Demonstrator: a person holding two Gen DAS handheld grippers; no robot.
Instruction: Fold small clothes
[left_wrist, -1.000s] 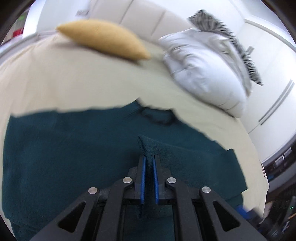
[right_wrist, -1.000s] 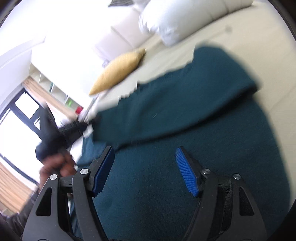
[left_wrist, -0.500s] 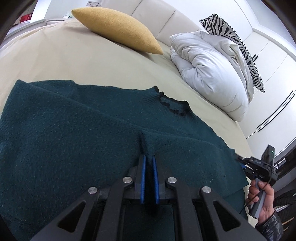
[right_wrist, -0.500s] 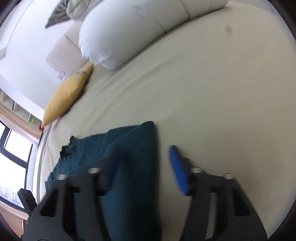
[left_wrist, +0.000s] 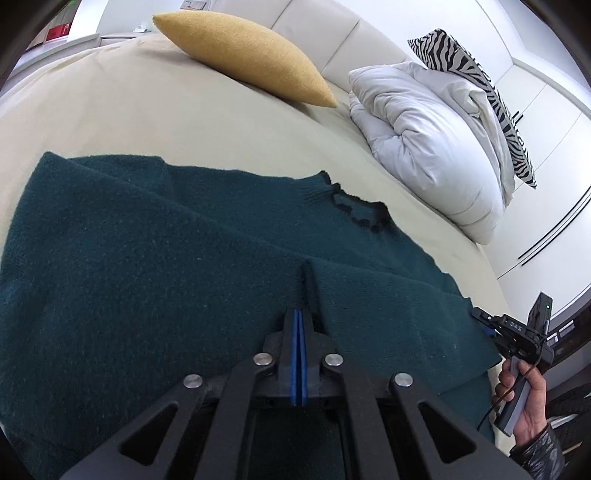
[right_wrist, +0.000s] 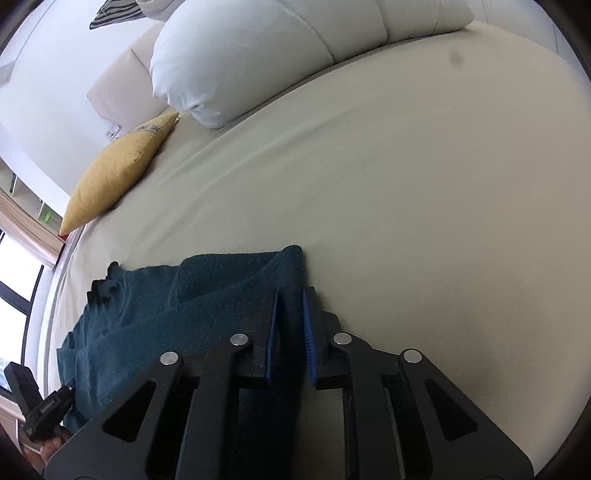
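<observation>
My left gripper (left_wrist: 299, 314) sits low over the dark teal knitted sweater (left_wrist: 155, 266), its blue pads pressed flat together with a raised ridge of the knit rising right at their tips. Whether any wool is actually caught between them I cannot tell; the pads look fully closed against each other.

The sweater lies spread on the beige sheet of the bed (left_wrist: 147, 110), its dark scalloped neckline (left_wrist: 358, 210) towards the headboard, a sleeve folded in across the body on the right side of my left view. Beyond it rests the mustard-yellow oblong cushion (left_wrist: 243, 55), and beside that the white folded duvet (left_wrist: 432, 147) with a zebra-striped pillow (left_wrist: 476, 85) tucked behind.

Over on the sweater's far edge, my right gripper (right_wrist: 290, 314) straddles the thick folded edge. The jaws are narrow and have just been opening a little, and the teal fabric fills the gap between the blue pads (right_wrist: 308, 332). The cloth touches both pads, so I read it as a grip on the folded edge. Bare beige sheet stretches to the right of it.

In my left camera I see my right hand (left_wrist: 528, 402) wrapped round the handle of that gripper at the sweater's right corner.
</observation>
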